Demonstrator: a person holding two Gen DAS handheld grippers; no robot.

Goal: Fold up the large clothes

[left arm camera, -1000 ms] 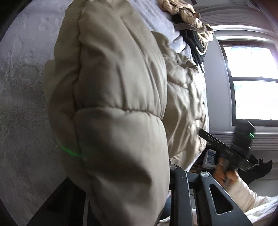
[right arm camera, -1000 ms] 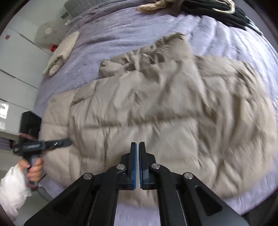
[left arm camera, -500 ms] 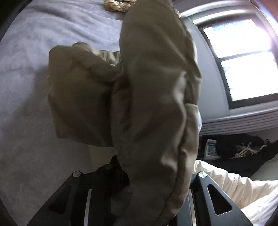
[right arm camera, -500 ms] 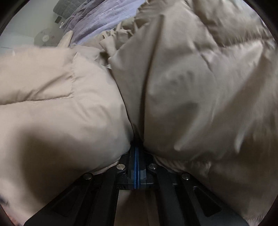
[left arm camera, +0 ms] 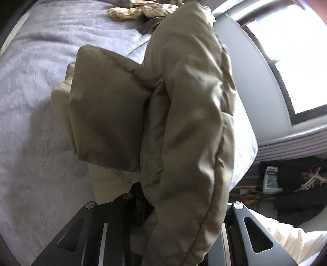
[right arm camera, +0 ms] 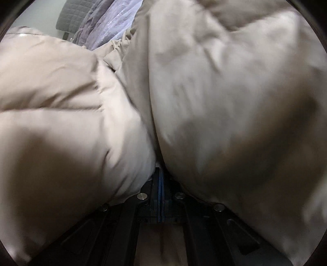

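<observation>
A large beige puffer jacket [left arm camera: 190,114] is lifted off the lavender bed [left arm camera: 30,102]. In the left wrist view it drapes over my left gripper [left arm camera: 147,202], whose fingertips are buried in the padded fabric; the jaws look closed on it. In the right wrist view the jacket [right arm camera: 224,102] bulges on both sides of my right gripper [right arm camera: 160,180], whose blue pads [right arm camera: 160,196] are pressed together on a fold of it.
A striped beige garment [left arm camera: 139,10] and dark clothes lie at the far end of the bed. A window [left arm camera: 286,61] and radiator are on the right, with clutter on the floor [left arm camera: 286,184]. A grey headboard [right arm camera: 75,18] shows far left.
Both grippers have taken hold of the jacket and lifted it off the bed. One second ago it lay spread flat and the right gripper was shut and empty above it.
</observation>
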